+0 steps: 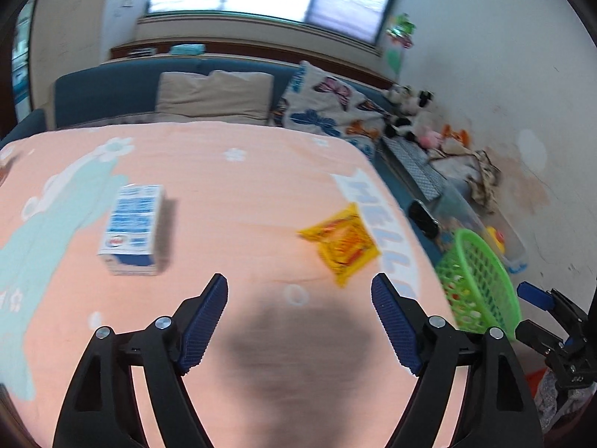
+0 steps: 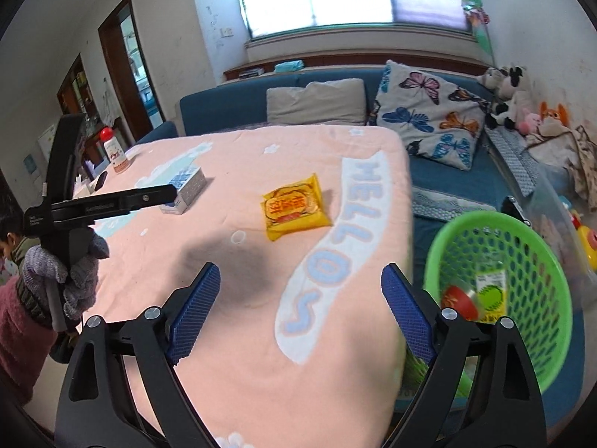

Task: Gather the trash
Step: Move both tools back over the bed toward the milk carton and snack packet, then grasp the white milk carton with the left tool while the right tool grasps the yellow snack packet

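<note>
A pink cloth covers the table (image 1: 231,194). On it lie a blue-and-white carton (image 1: 132,229) at the left and a yellow snack packet (image 1: 341,244) at the right. My left gripper (image 1: 298,280) hovers open over bare cloth, nearer than both and between them. In the right wrist view, my right gripper (image 2: 300,268) is open above the table's near right part, with the yellow packet (image 2: 294,207) ahead and the carton (image 2: 184,190) far left. A green basket (image 2: 500,291) sits off the table's right edge, holding a red item and a green-and-yellow packet.
A blue sofa (image 2: 231,106) with a beige pillow (image 2: 317,100) and a butterfly cushion (image 2: 429,112) runs behind the table. Plush toys (image 2: 511,93) sit at the far right. A red-capped bottle (image 2: 115,153) stands at the table's far left. A person's knitted sleeve (image 2: 67,280) is at left.
</note>
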Available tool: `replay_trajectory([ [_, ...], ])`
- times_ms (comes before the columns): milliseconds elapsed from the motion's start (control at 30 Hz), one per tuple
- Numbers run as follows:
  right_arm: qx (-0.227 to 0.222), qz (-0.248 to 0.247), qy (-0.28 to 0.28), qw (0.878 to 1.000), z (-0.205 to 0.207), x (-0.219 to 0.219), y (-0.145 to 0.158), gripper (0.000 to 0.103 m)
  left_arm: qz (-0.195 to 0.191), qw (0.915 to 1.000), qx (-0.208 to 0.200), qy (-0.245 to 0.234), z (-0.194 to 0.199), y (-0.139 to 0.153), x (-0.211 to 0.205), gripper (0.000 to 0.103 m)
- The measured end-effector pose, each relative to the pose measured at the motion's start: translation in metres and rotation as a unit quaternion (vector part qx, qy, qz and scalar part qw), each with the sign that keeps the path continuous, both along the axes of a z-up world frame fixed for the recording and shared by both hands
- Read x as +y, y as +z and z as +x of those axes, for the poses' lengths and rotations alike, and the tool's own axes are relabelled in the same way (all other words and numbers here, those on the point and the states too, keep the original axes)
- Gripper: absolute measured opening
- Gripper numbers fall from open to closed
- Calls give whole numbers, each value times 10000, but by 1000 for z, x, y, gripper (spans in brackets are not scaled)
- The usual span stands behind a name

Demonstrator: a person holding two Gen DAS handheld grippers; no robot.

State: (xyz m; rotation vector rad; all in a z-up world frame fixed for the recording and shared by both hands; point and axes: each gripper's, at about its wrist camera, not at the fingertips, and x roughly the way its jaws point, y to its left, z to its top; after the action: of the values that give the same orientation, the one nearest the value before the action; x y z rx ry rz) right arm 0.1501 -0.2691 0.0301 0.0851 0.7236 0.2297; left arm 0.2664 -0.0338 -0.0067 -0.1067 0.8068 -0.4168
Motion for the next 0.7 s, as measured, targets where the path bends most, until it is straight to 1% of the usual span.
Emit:
replay_trajectory([
  [133,39,-64,84,9999,17,11,-4,89,69,9996,6,256,4,-3,19,77],
  [200,43,-110,92,9999,25,16,-6,90,70,9992,34,380,8,-6,29,81],
  [300,101,-115,100,9998,37,21,-9,91,147,9985,70,526,14,-11,40,82],
  [433,197,-182,124,9996,56,28,-17,92,240,9973,137,685,24,-18,55,83],
  [533,246,-237,141,9993,70,33,-25,92,334,9958,179,835,34,-22,69,86],
  [700,341,-257,211,9989,92,39,-39,96,489,9934,221,1010,50,-26,85,89],
])
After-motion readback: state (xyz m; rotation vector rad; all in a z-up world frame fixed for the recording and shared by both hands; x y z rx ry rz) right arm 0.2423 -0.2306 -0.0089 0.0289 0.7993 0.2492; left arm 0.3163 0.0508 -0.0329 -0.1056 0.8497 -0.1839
